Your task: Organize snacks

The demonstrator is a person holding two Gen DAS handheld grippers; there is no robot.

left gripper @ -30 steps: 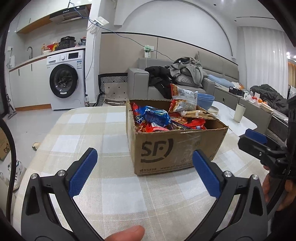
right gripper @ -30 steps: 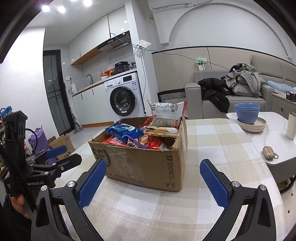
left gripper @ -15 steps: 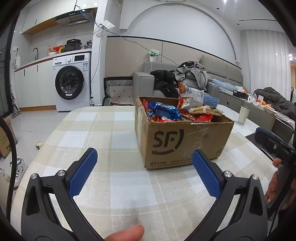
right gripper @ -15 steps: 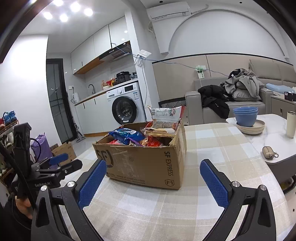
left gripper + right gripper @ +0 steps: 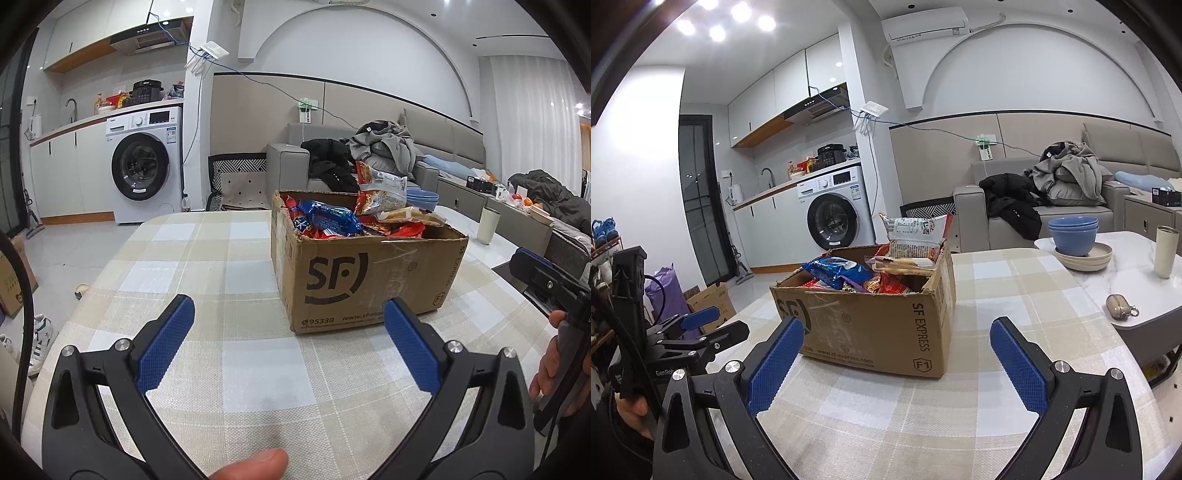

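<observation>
A brown SF cardboard box (image 5: 369,280) (image 5: 871,325) stands on the checked tablecloth, heaped with snack packets: a blue bag (image 5: 328,218) (image 5: 838,271), red wrappers (image 5: 402,230), and a tall printed bag (image 5: 380,188) (image 5: 916,230) sticking up at the back. My left gripper (image 5: 288,339) is open and empty, short of the box and to its left. My right gripper (image 5: 897,354) is also open and empty, in front of the box's right corner. Each gripper appears at the edge of the other's view.
A white side table (image 5: 1123,280) to the right carries stacked blue bowls (image 5: 1073,234), a cream tumbler (image 5: 1165,251) and a small pouch (image 5: 1121,306). Behind are a grey sofa (image 5: 295,166) with clothes and a washing machine (image 5: 144,166). Bare tablecloth (image 5: 207,258) lies left of the box.
Both views have tilted upward and drawn back a little, so the box sits lower and more ceiling shows. Both grippers stay open; the box has not moved.
</observation>
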